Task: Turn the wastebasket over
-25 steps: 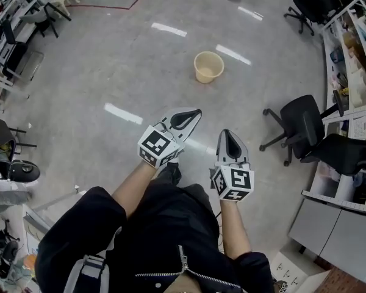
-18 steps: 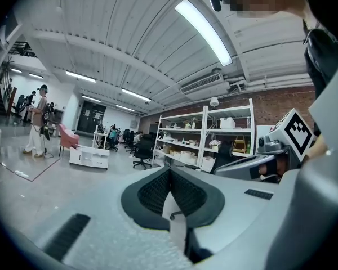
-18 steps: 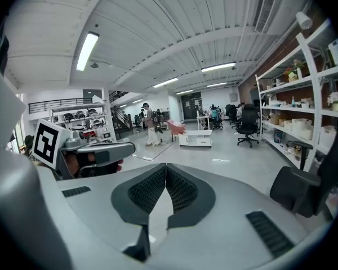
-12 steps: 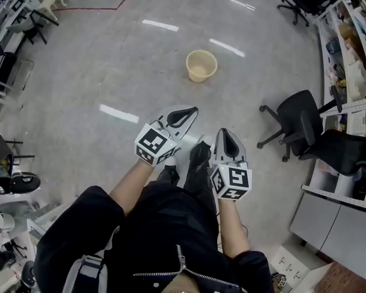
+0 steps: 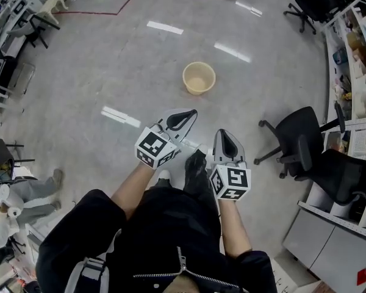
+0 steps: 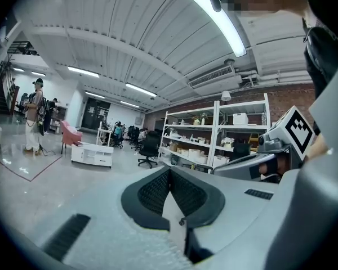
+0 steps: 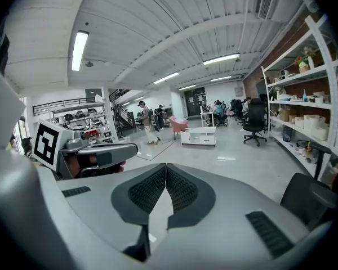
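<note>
A cream wastebasket [image 5: 199, 77] stands upright on the grey floor, mouth up, ahead of me in the head view. My left gripper [image 5: 190, 112] is shut and empty, held out in front of me, well short of the basket. Beside it my right gripper [image 5: 224, 133] is shut too, with nothing between its pads. The left gripper view shows closed jaws [image 6: 169, 170] and the right gripper [image 6: 253, 162] alongside, no basket. In the right gripper view the jaws [image 7: 165, 166] meet, and the left gripper [image 7: 98, 153] is at the left; the basket is hidden there.
A black office chair [image 5: 305, 136] stands at the right, near shelving [image 5: 357, 60] with boxes. More chairs [image 5: 311, 5] are at the far right. Desks and clutter [image 5: 6, 54] line the left edge. A person [image 7: 142, 122] stands far off by a low white table [image 7: 198, 135].
I have walked forward: the wastebasket sits a little lower and nearer in the head view, the black chair has shifted right, and one shoe now shows between the grippers. Both grippers stay shut.
</note>
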Demonstrator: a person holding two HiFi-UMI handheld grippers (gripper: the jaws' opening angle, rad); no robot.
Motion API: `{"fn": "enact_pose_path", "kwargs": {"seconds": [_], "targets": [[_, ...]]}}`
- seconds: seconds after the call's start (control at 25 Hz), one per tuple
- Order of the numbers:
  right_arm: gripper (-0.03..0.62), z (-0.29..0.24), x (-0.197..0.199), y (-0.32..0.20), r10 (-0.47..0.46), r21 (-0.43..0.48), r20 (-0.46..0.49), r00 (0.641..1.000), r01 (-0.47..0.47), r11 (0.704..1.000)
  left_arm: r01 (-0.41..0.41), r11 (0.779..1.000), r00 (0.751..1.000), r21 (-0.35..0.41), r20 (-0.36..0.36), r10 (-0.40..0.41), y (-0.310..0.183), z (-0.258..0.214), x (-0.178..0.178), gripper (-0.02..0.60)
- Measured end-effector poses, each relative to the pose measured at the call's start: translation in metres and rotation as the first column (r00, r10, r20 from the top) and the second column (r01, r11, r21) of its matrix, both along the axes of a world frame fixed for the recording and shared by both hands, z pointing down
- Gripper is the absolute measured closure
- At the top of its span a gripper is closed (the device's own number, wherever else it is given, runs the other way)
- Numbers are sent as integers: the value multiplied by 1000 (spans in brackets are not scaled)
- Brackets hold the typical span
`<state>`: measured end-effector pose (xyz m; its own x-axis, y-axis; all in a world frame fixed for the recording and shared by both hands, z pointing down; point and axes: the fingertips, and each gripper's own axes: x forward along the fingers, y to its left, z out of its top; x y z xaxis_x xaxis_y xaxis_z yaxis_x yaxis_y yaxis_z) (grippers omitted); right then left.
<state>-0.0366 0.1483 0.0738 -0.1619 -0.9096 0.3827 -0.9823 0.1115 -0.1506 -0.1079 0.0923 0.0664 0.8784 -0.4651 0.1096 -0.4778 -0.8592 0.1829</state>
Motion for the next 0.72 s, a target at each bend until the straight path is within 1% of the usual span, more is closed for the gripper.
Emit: {"fn": "enact_pose_path", "kwargs": {"seconds": [0.2,0.32,0.56,0.72], "targets": [[583,-3,54,-57,-47,-13,9,999,47,999,31,1000,999,-5,16,-31,-54,-3,56,577],[583,1,83,-86,-68,-22,19,998,68,997,48,999,998,-2,39,-47,-78,-2,82,577],[583,9,130,-133,-85,-39,31,996,86,996,89,996,991,0,101,-89,-125,11,102,575],[583,22,149,-152,-85,-64,42,995,88,994,108,994,986,-7,129,-106,-149,24,108,577]]}}
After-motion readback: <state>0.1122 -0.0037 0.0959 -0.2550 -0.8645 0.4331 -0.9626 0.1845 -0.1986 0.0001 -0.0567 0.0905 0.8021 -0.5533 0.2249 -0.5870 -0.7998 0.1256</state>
